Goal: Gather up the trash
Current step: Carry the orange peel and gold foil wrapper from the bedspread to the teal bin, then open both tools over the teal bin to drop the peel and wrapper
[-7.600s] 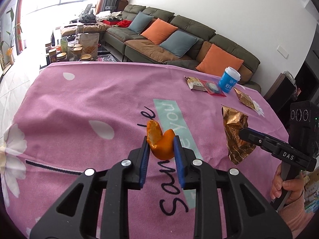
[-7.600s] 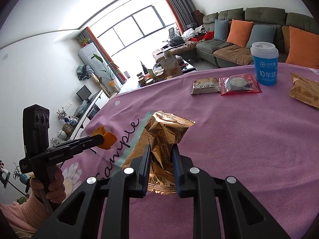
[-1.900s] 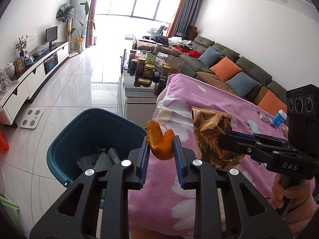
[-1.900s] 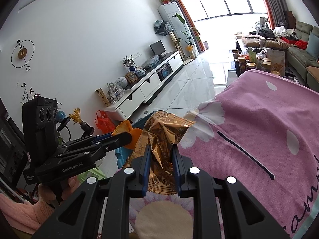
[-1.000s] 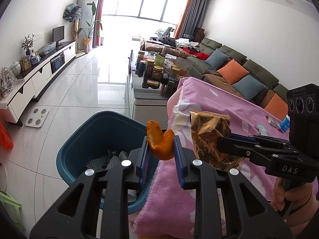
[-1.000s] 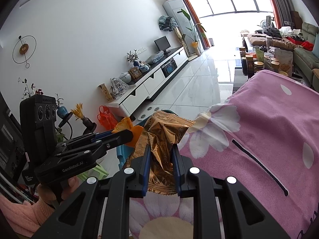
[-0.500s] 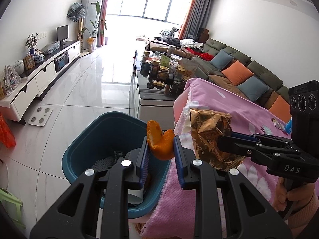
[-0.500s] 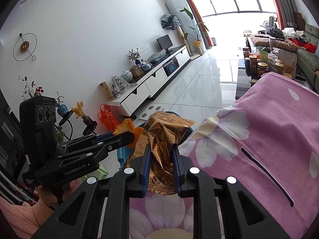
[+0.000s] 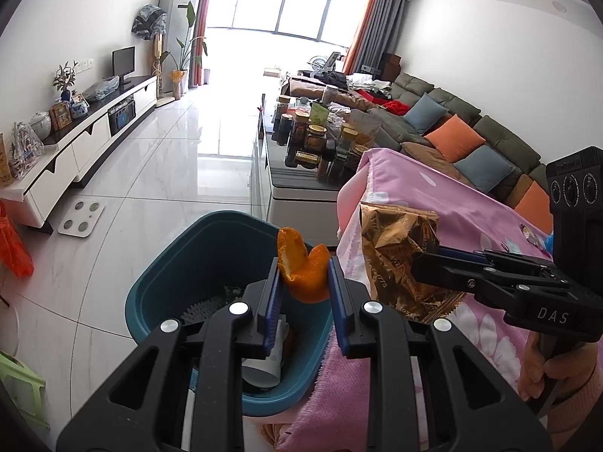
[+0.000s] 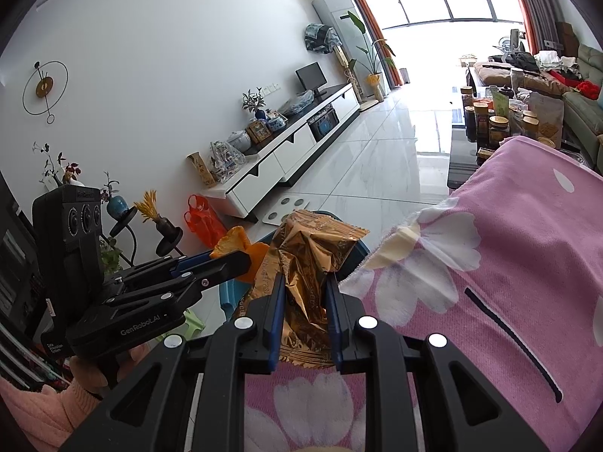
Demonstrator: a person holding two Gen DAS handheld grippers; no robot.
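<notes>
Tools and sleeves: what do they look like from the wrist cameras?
Both are black plastic with blue finger pads and silver screws. The right tool bears "DAS" and three round lenses; the left tool bears "GenRobot.AI". Pink knit sleeves cover both wrists.

We see the round teal plastic bin [image 9: 177,275] open on top, w/ bare white tile floor [image 9: 158,173] to its left. The pink flowered tablecloth edge [image 9: 350,203] crowds its right rim; jar-laden coffee table [image 9: 301,184] stands behind.
</notes>
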